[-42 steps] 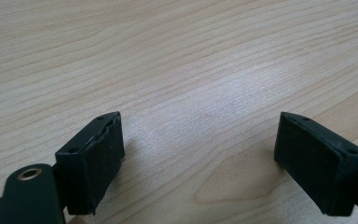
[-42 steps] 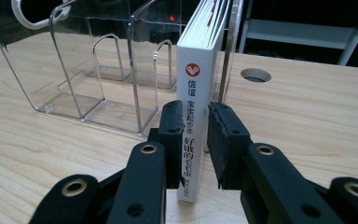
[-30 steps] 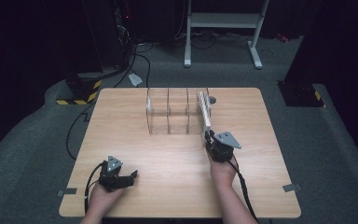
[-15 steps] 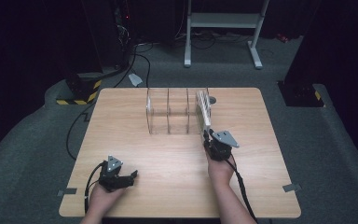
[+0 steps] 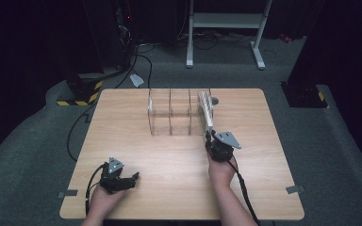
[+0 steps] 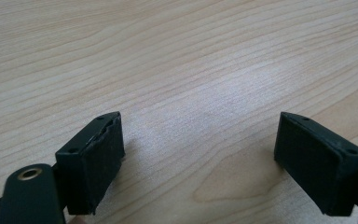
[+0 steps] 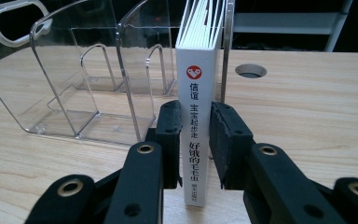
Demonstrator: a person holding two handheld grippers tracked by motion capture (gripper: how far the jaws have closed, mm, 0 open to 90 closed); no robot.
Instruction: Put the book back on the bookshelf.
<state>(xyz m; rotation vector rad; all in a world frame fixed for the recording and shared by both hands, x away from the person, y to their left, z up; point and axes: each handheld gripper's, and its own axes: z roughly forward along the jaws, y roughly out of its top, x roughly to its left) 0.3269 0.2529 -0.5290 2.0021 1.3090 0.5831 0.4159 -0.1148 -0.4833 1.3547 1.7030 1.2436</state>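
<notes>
One thin white book with red and black characters down its spine was all the work concerned, and we had it standing upright at the right end of the clear acrylic divided rack, which sat at about twelve o'clock from the middle of the pale wooden worktop. Our right gripper had its black fingers closed on the lower part of the spine, one on each side, pressing the cover. We judged the placing nearly done: the book's far part sat against the rack's last clear divider, while its spine end stood out toward us, at six o'clock from the rack. What remained, as far as we could judge, was to seat the book fully, let go and draw the hand away.

Our left gripper rested low over bare wood near the worktop's seven o'clock corner, its fingers spread wide with nothing between them.

Several things were hard to settle. We could not tell whether the book stood inside the last compartment or just outside the end wall, since the clear plastic gave few edges. The book's foot was hidden behind our right gripper. From the high view the book read as a pale sliver, and the rack's other compartments looked empty, though glare made that uncertain. A round hole showed in the worktop at two o'clock from the book.
</notes>
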